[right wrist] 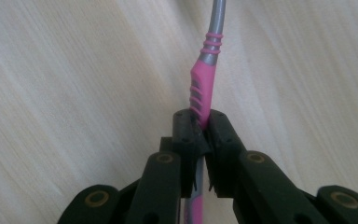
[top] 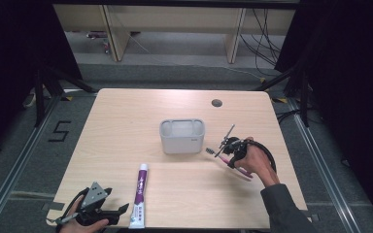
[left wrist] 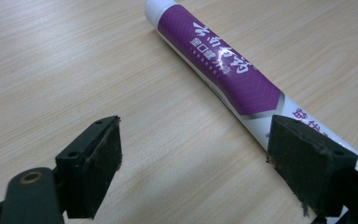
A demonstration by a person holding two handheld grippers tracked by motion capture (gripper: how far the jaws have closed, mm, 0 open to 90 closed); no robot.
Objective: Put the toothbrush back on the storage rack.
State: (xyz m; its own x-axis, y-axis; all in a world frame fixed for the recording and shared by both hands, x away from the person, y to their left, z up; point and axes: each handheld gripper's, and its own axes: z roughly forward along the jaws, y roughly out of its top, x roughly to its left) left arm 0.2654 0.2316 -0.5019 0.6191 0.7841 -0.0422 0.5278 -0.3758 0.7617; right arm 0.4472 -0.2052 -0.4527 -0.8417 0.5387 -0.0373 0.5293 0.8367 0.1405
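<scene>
A pink and grey toothbrush (right wrist: 203, 86) lies low over the table at the right, its bristle head (top: 210, 151) pointing toward the grey caddy (top: 182, 136). My right gripper (right wrist: 202, 128) is shut on its pink handle, and the handle's tail (top: 243, 171) sticks out under the hand. A purple and white toothpaste tube (top: 140, 194) lies on the wood near the front edge. At the front left corner my left gripper (top: 119, 209) stands open, one pad (left wrist: 307, 158) over the tube's (left wrist: 223, 70) white end and the other on bare wood.
The grey caddy, an open rectangular holder, stands at the table's middle. A round cable hole (top: 216, 103) sits near the far edge. Beyond the table are wooden furniture legs and loose cables on the floor.
</scene>
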